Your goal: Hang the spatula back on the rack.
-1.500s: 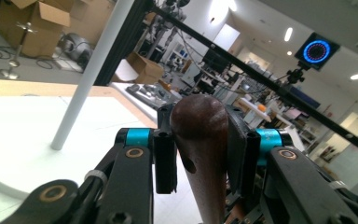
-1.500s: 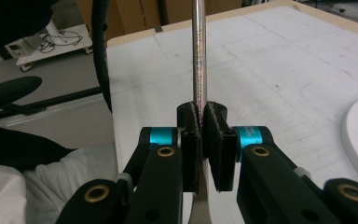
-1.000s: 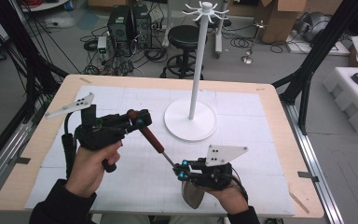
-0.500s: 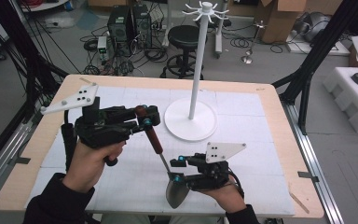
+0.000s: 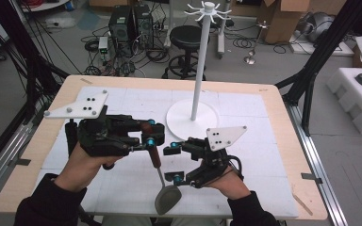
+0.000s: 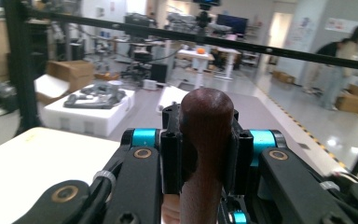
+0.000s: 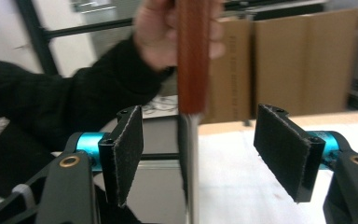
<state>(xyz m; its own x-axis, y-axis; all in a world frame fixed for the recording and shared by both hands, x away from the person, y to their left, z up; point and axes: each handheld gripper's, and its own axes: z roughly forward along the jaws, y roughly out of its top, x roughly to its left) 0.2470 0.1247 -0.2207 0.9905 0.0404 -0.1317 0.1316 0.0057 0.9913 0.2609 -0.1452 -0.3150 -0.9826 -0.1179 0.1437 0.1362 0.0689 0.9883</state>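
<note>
Now: left tongs (image 5: 150,136) clenched on the brown wooden handle of a steel-bladed spatula (image 5: 156,157), blade hanging below over the counter (image 5: 273,141). Right tongs (image 7: 198,149) released, pads either side of the shank. Close squarely on the shank before loosening left.

The high view is evenly and softly lit from overhead; the white table mat (image 5: 245,122) is bright without glare, and shadows under the hands are faint and diffuse. Detail is soft and slightly pixelated, and straight lines bow a little toward the frame edges. In the left gripper view, the wooden handle (image 6: 206,140) at centre is close and blurred, while glare patches shine on the floor at right. In the right gripper view, the hand (image 7: 168,32) at the top is smeared and the background cardboard is out of focus.
</note>
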